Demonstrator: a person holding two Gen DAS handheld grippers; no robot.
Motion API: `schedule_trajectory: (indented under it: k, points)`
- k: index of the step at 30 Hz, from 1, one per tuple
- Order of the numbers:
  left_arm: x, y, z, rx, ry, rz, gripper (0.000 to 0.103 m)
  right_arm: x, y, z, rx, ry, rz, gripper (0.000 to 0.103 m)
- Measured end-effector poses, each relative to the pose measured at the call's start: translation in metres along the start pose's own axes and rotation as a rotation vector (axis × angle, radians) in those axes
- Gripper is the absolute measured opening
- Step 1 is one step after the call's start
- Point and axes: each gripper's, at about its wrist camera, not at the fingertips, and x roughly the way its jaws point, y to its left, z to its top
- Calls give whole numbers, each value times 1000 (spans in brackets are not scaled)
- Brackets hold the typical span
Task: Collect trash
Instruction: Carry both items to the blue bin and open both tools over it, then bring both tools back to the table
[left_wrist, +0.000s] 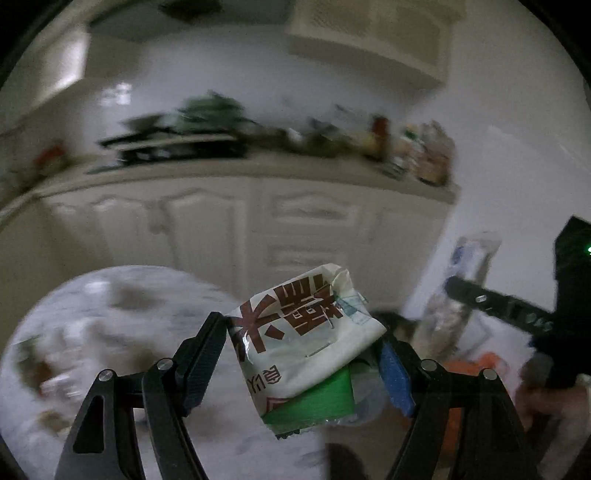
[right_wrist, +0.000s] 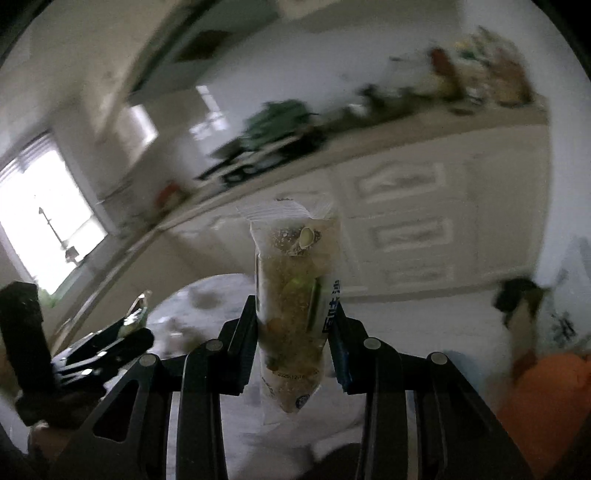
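In the left wrist view my left gripper (left_wrist: 304, 343) is shut on a crumpled white and green snack wrapper (left_wrist: 303, 339) with brown lettering, held in the air above a round marble table (left_wrist: 110, 325). In the right wrist view my right gripper (right_wrist: 293, 321) is shut on a clear plastic packet (right_wrist: 291, 295) with crumbs and shells inside, held upright in the air. The right gripper also shows at the right edge of the left wrist view (left_wrist: 498, 306). The left gripper shows at the lower left of the right wrist view (right_wrist: 110, 343).
A white kitchen cabinet (left_wrist: 221, 229) with a cluttered counter (left_wrist: 258, 147) stands behind the table. Scraps lie on the table's left side (left_wrist: 44, 369). An orange thing (right_wrist: 546, 398) sits low at the right. A bright window (right_wrist: 44, 214) is at the left.
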Motion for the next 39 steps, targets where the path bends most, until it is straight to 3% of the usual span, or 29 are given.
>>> schedule_trajectory:
  k: [5,14,17,19,21,24,29,39]
  points:
    - [103,-50,12,94,141,-98,73,29,-79,-7,99,61,-113,35]
    - [292,-90,16,199,437,-124,73,112,-189,-30,223,216,-198,36]
    - [347,-100,19,235,526,-109,75,134,-218,-44,294,273,-226,41]
    - [375,-107,21,246,576,-87,77,140,-232,-50,331,298,-243,56]
    - [395,-117,27,264,601,-88,86,140,-241,-54,359,299,-254,66]
    - [387,-129,31,282,562,-60,98,127,-243,-59,386,276,-267,78]
    - [356,-138,33,287,512,-39,101,98,-233,-57,410,208,-288,102]
    - [200,-106,41,241,297,-27,102,28,-168,-40,375,86,-298,103]
